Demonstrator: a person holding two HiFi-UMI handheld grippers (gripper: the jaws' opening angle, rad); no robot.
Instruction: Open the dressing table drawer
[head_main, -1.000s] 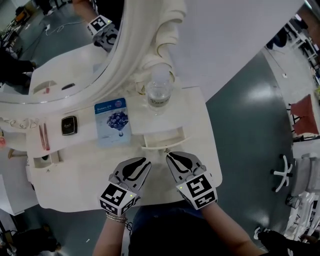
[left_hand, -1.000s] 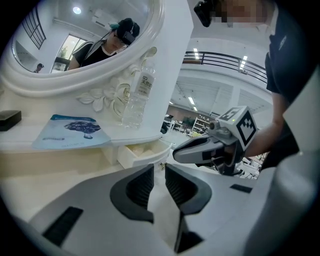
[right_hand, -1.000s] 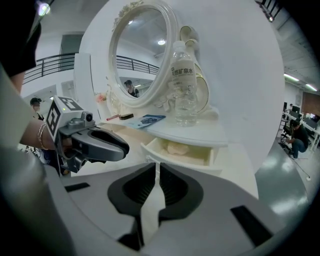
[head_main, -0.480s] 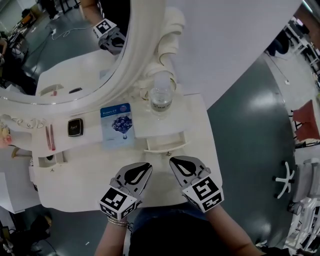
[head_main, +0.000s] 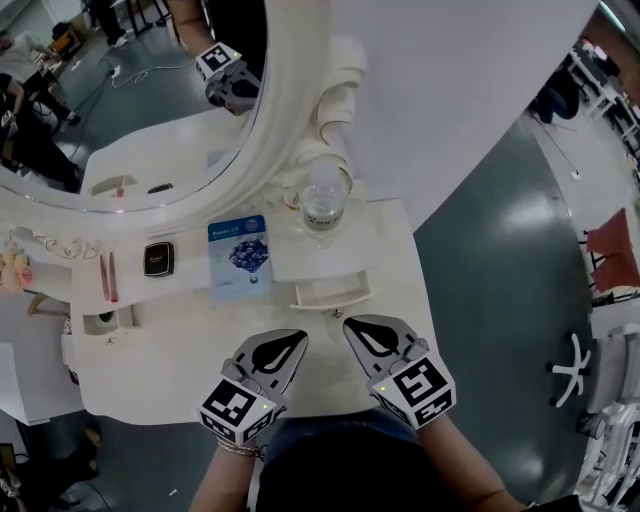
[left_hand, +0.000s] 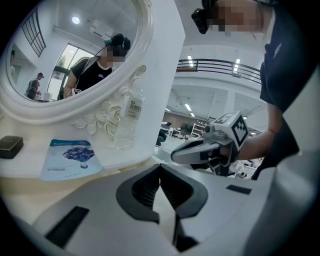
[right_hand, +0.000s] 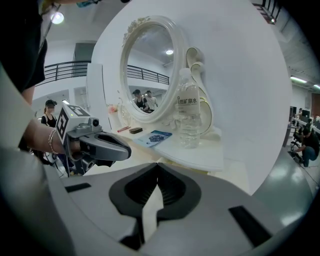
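The left gripper (head_main: 301, 338) has its two grey jaws pressed together at the tips, with nothing between them. The right gripper (head_main: 348, 323) is pressed together the same way and is also empty. Both are held side by side, a little apart, above the front edge of the white dressing table (head_main: 170, 360), right of its middle, and point toward its back.

Just beyond the right gripper's tips is the small white drawer with a curved front (head_main: 333, 293). It sits under the raised shelf at the table's right end. It is pulled out a little, so its inside shows from above. Neither gripper touches it.

On the shelf above the drawer, toward the back edge, a clear plastic water bottle (head_main: 322, 200) stands upright. It is close against the carved white frame of the oval mirror (head_main: 295, 110). Left of the bottle lies a flat blue sachet printed with blueberries (head_main: 240, 258). Further left along the table are a small black square case (head_main: 158, 259) and then a thin pink stick (head_main: 108, 277) near the left end.
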